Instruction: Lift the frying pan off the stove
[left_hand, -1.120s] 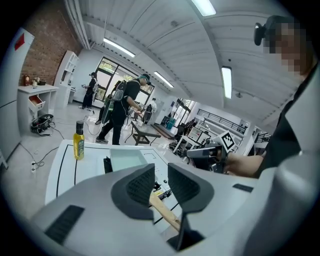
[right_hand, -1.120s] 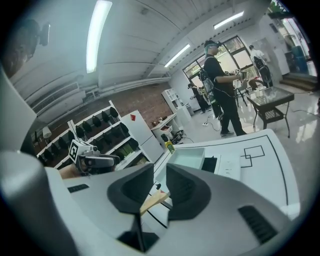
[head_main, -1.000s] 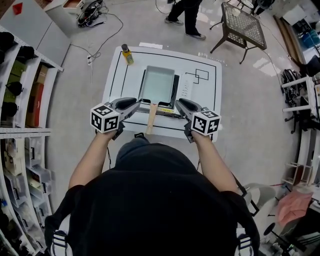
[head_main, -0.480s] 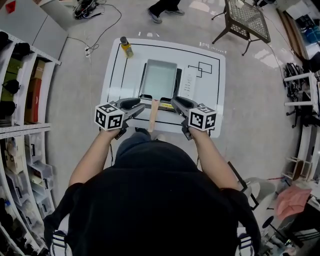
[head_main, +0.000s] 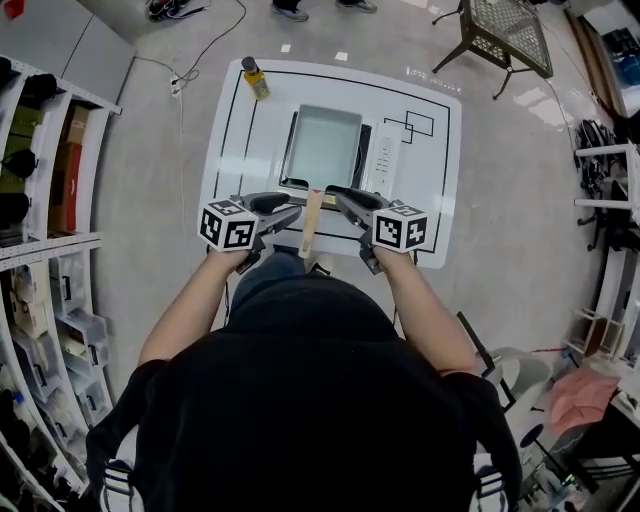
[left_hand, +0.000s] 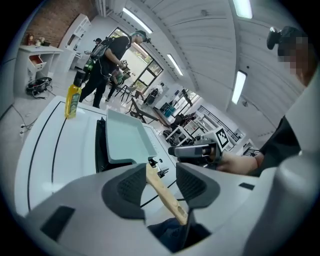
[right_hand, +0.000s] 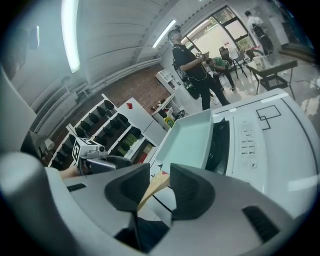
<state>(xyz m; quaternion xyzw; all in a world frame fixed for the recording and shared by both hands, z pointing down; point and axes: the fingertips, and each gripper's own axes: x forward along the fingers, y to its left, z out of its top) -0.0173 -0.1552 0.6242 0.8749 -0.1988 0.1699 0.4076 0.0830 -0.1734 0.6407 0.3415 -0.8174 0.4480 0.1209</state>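
A pale green rectangular frying pan (head_main: 325, 145) sits on a black stove (head_main: 362, 155) on the white table (head_main: 440, 200). Its wooden handle (head_main: 311, 222) sticks out toward me. My left gripper (head_main: 293, 212) is at the handle's left and my right gripper (head_main: 332, 196) at its right, tips pointing inward. In the left gripper view the handle (left_hand: 165, 192) runs between the left gripper's (left_hand: 159, 170) jaws, with a gap on one side. In the right gripper view the handle (right_hand: 155, 187) shows between the right gripper's (right_hand: 160, 175) jaws. Both sets of jaws have just been opening and stand open.
A yellow bottle (head_main: 255, 80) stands at the table's far left corner. The stove's white control panel (head_main: 385, 160) lies right of the pan. Shelves (head_main: 40, 200) line the left wall, and a metal mesh table (head_main: 505, 30) stands beyond. A person (left_hand: 112, 55) stands further back.
Both grippers have come down and inward toward the wooden handle, and their jaws stand wider apart. The pan has not moved on the stove.
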